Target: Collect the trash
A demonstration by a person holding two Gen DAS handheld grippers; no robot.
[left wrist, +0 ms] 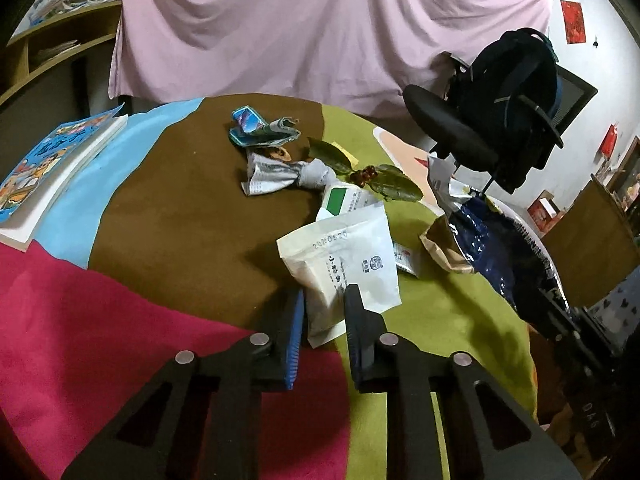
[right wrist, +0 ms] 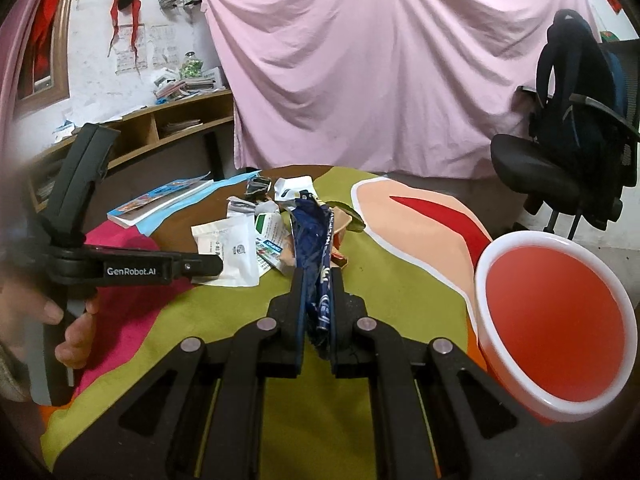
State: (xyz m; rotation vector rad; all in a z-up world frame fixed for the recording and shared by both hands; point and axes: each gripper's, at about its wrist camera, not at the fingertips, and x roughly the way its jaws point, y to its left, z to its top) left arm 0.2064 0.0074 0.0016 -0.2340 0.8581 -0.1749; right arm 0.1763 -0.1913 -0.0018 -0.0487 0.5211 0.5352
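My left gripper (left wrist: 323, 300) has its fingers on either side of a white paper pouch (left wrist: 348, 264) lying on the table, with a gap left between pads and pouch. My right gripper (right wrist: 318, 284) is shut on a dark blue foil wrapper (right wrist: 316, 240), held upright above the table; the wrapper also shows in the left wrist view (left wrist: 496, 248). A red bin with a white rim (right wrist: 556, 328) stands at the right. More trash lies on the table: crumpled newspaper (left wrist: 276, 172), a blue packet (left wrist: 250, 126), a leafy twig with berries (left wrist: 376, 176), a green-and-white box (left wrist: 344, 200).
A book (left wrist: 44, 168) lies at the table's left edge. The round table has a multicoloured cloth (left wrist: 180, 208). A black office chair with a backpack (left wrist: 508, 108) stands beyond the table at the right. A pink sheet hangs behind.
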